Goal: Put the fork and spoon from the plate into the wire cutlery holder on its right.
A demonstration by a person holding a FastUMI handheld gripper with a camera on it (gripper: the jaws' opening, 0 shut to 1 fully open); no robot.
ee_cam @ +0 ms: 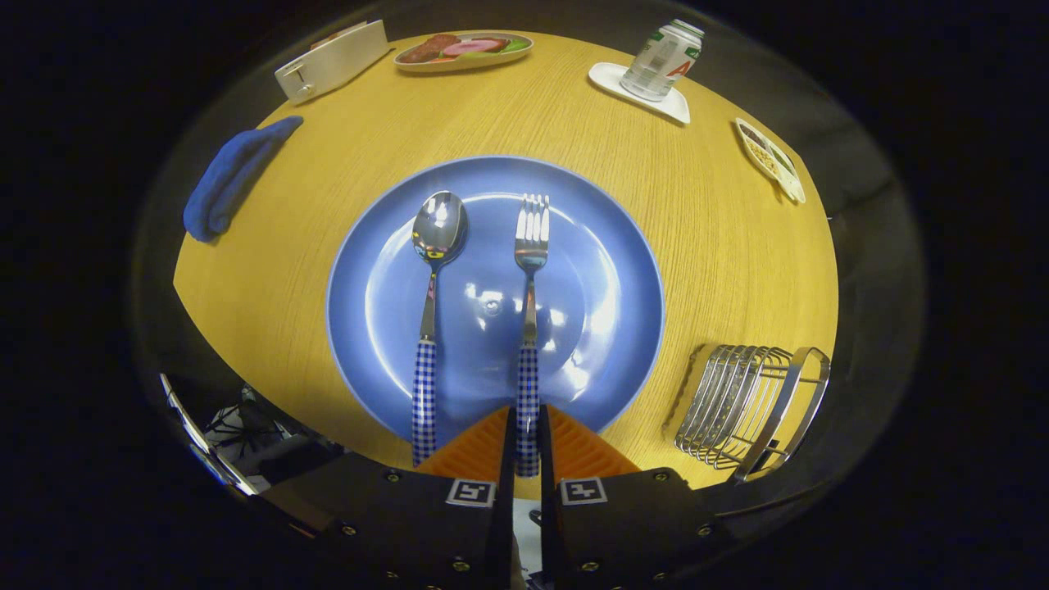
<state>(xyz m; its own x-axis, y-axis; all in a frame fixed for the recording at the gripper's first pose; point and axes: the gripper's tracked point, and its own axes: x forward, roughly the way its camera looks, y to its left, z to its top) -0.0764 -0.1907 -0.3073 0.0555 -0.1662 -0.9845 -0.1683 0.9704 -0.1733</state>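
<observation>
A blue plate lies on the round wooden table just ahead of my fingers. On it lie a spoon at the left and a fork at the right, side by side, each with a blue-and-white checked handle pointing toward me. My gripper is shut on the fork, with the end of its checked handle pinched between both fingers at the plate's near rim. The fork still rests flat on the plate. The wire cutlery holder stands on the table to the right of the plate and of my fingers.
Around the table's far edge sit a folded blue cloth, a white box, an oval dish of food, a can on a white coaster and a small divided dish.
</observation>
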